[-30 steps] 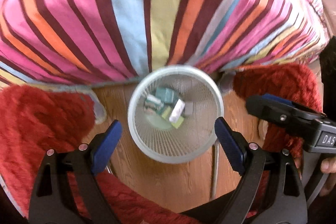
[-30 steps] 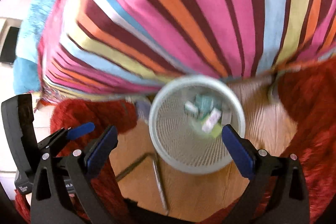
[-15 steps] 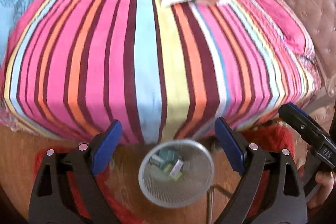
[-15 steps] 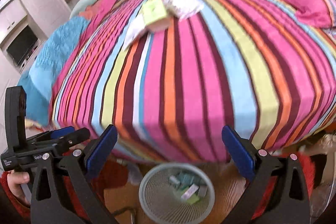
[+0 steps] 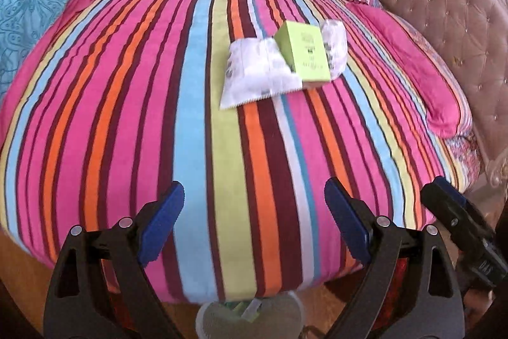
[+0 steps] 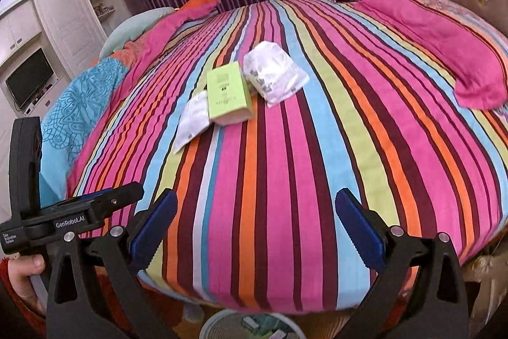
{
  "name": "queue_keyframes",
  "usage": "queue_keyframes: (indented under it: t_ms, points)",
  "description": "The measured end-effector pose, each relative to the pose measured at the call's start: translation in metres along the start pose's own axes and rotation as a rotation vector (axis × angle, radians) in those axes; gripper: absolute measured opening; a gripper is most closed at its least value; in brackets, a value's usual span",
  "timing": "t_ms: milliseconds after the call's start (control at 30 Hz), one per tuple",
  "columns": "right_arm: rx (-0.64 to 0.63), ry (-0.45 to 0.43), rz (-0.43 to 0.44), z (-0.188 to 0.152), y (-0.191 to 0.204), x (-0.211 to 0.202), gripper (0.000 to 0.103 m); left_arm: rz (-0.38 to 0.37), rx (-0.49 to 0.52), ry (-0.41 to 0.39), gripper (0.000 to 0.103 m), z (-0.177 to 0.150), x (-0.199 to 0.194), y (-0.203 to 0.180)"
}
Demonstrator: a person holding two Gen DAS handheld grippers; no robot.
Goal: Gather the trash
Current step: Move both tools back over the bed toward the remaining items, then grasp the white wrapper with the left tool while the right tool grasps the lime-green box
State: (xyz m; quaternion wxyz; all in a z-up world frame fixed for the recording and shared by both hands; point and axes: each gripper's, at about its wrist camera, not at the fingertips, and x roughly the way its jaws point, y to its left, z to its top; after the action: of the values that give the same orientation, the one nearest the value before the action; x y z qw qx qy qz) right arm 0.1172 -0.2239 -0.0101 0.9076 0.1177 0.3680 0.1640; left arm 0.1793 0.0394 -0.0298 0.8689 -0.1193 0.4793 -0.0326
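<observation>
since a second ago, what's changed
Both views swung up from the bin to the bed. The bin slid to the bottom edge; the green box and white wrappers on the bed came into view. The left hand-held gripper and right hand-held gripper stayed open and empty.

The striped bedspread (image 5: 203,123) lies bare on the near side of the green box (image 5: 303,51). White wrappers (image 5: 254,72) touch the box on both sides, crowding it. The pink pillow (image 6: 451,50) lies well apart to its right.
</observation>
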Motion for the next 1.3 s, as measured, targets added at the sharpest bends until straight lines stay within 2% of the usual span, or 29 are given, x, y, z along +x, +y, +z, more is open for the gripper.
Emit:
queue_keyframes:
  t_ms: [233,500,667,833,1067,1300]
  points:
    - [-0.014,-0.021,-0.009,0.031,0.004,0.026,0.095,-0.054,-0.082,-0.021,0.087,0.040,0.022,0.011]
    - [-0.087,-0.026,-0.004,0.062,0.021,0.064,0.095,-0.104,-0.150,0.002,0.087,0.077,0.054,0.020]
    - [-0.168,-0.028,-0.023,0.067,0.027,0.081,0.095,-0.114,-0.126,0.031,0.087,0.094,0.073,0.018]
    - [-0.175,-0.015,-0.006,0.074,0.025,0.097,0.095,-0.118,-0.125,0.052,0.087,0.108,0.089,0.019]
    - [-0.246,0.003,-0.019,0.075,0.036,0.117,0.095,-0.096,-0.108,0.087,0.087,0.125,0.111,0.018]
    - [-0.220,0.016,-0.062,0.078,0.033,0.139,0.095,-0.079,-0.112,0.125,0.087,0.136,0.131,0.022]
